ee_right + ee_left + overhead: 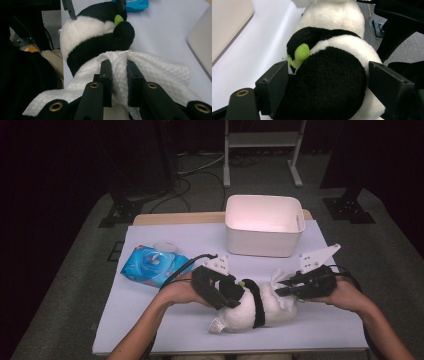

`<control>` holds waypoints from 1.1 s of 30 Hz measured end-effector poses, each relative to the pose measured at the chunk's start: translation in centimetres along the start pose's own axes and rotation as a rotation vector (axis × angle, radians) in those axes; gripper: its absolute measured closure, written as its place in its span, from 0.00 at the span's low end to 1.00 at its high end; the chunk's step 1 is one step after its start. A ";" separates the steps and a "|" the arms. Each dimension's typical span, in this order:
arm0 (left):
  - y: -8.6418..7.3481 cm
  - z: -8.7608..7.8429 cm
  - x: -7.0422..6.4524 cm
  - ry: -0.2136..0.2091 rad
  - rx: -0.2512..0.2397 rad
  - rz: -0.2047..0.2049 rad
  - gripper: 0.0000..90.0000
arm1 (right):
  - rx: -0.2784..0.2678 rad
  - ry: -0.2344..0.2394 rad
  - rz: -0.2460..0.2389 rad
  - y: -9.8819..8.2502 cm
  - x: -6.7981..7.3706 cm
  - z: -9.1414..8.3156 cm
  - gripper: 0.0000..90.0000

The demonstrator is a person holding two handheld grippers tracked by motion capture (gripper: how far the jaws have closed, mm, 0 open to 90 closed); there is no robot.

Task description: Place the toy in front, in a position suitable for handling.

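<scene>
I see the plush panda (245, 307) lying on the table's white sheet (150, 320), near the front edge. My left gripper (231, 292) clamps its black head end; my right gripper (119, 67) pinches a white wipe (160, 75) against its body.

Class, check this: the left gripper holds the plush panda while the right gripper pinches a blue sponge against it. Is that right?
Not quite. The right gripper pinches a white wipe, not a blue sponge, as the right gripper view shows. The left gripper does hold the panda.
</scene>
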State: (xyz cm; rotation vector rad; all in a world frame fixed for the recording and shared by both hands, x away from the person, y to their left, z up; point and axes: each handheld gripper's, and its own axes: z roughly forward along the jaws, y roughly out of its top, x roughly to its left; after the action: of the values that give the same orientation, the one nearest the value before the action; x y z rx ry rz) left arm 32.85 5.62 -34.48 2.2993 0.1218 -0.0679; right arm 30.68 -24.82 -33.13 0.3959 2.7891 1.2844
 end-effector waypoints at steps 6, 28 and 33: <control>0.0 0.1 0.1 -0.009 0.004 -0.001 0.20 | 0.001 0.007 -0.013 0.4 0.1 0.7 0.86; 1.3 0.3 0.2 -0.050 0.015 0.013 0.20 | 0.032 -0.028 -0.008 -1.5 0.8 -0.9 0.86; 2.4 1.0 0.3 -0.078 0.034 0.021 0.20 | 0.056 -0.026 -0.036 -1.3 1.4 -0.1 0.86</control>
State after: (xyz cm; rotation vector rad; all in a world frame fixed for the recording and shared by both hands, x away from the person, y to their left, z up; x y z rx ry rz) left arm 33.44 3.31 -33.39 2.3279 0.0573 -0.1495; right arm 29.02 -25.31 -33.96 0.3609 2.8025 1.1874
